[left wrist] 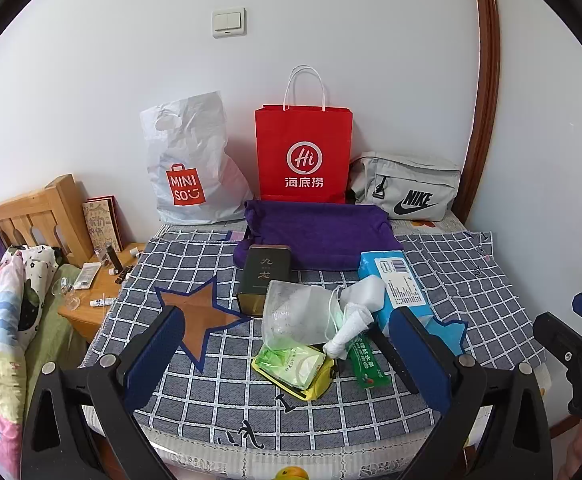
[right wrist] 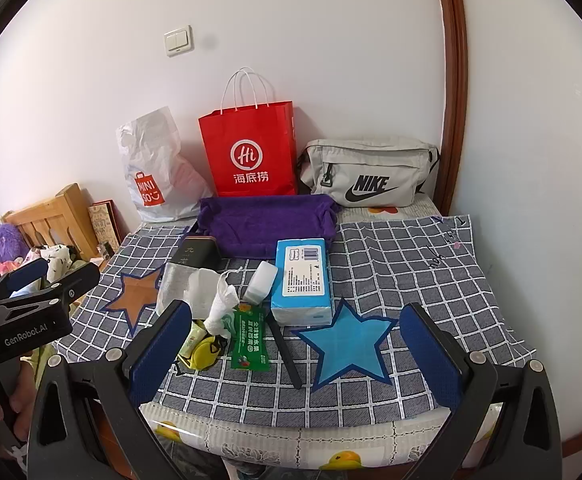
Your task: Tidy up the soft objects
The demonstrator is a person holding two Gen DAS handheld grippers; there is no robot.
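Both grippers, left (left wrist: pixel 287 344) and right (right wrist: pixel 295 344), hover with ribbed blue fingers (left wrist: pixel 153 354) apart, empty. The soft items cluster mid-cloth (right wrist: pixel 411 264): crumpled tissue (right wrist: pixel 221 308), boxy tissue pack (right wrist: pixel 301 276), plush purple towel (right wrist: pixel 267 224) behind, before a glossy red bag (right wrist: pixel 251 152).

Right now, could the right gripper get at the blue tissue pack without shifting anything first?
Probably yes. The right gripper is open and empty, and the blue tissue pack lies just ahead of it on the checked cloth. Only a thin black strip lies flat on the near side, with nothing on top.
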